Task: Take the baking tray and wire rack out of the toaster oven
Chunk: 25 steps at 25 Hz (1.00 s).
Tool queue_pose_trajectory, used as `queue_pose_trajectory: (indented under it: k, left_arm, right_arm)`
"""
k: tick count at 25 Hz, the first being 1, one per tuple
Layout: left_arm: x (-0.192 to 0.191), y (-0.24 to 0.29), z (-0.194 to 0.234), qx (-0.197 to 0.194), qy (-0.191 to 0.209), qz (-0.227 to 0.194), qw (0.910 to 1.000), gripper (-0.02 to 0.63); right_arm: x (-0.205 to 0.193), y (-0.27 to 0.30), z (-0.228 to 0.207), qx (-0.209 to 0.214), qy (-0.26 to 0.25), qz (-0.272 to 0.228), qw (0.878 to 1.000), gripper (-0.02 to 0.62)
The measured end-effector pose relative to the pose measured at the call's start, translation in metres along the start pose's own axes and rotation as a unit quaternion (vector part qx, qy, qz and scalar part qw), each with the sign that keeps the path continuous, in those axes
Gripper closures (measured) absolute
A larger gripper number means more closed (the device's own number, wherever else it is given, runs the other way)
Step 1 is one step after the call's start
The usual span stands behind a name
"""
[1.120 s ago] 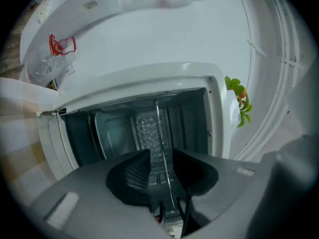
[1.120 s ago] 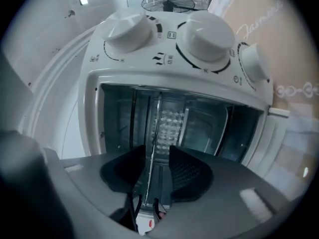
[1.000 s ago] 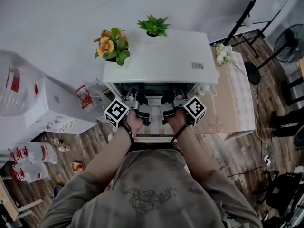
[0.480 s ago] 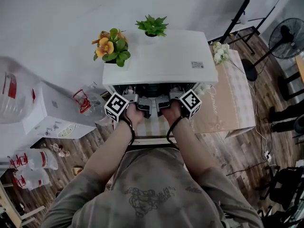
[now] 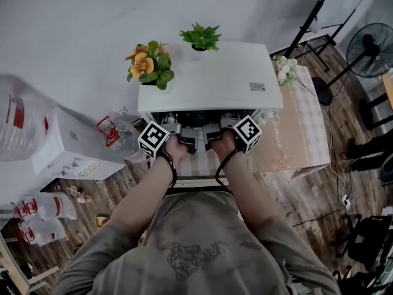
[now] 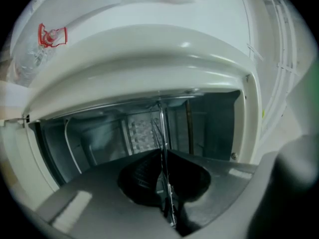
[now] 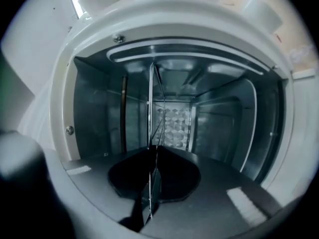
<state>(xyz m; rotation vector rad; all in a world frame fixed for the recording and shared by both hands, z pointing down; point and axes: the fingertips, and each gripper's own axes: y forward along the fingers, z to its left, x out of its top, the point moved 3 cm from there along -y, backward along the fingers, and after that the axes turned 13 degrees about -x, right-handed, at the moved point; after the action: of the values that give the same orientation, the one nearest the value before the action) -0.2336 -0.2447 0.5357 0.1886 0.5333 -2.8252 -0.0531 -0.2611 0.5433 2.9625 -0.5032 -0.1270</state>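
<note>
The white toaster oven [image 5: 209,78] sits on a table [image 5: 301,128] covered in a pale patterned cloth. Its front faces the person and its mouth is open. The table's right part lies bare beyond the oven's right edge, while on the left the oven reaches the table's edge, with a white water dispenser [image 5: 67,155] below on the wooden floor. Two potted plants stand on the far edge of the oven's top: one with orange flowers [image 5: 149,62] at the far left corner and one plain green [image 5: 199,35] near the middle. Two grippers meet at the oven's mouth, side by side and just apart. The left gripper [image 5: 187,135] and the right gripper [image 5: 212,134] each carry one marker cube. In both gripper views the jaws are pressed together on the near edge of one thin metal shelf seen edge-on. Its fine wires mark it as the wire rack [image 6: 160,123], which is still inside the cavity and runs back to the patterned rear wall. Open room shows on both faces of the rack, out to the cavity walls. The baking tray cannot be told apart from it.
</note>
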Motion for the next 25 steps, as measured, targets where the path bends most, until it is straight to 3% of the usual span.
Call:
queue_pose_trajectory:
  k: [21, 25]
  left_arm:
    - [-0.029, -0.088, -0.039, 0.037, -0.028, 0.038, 0.9982, 0.604]
    - [-0.038, -0.101, -0.057, 0.018, -0.055, 0.043, 0.9974, 0.604]
  right_arm:
    - [-0.027, -0.097, -0.009, -0.048, -0.006, 0.043, 0.998, 0.566]
    - [-0.032, -0.118, -0.012, -0.053, -0.003, 0.045, 0.998, 0.566]
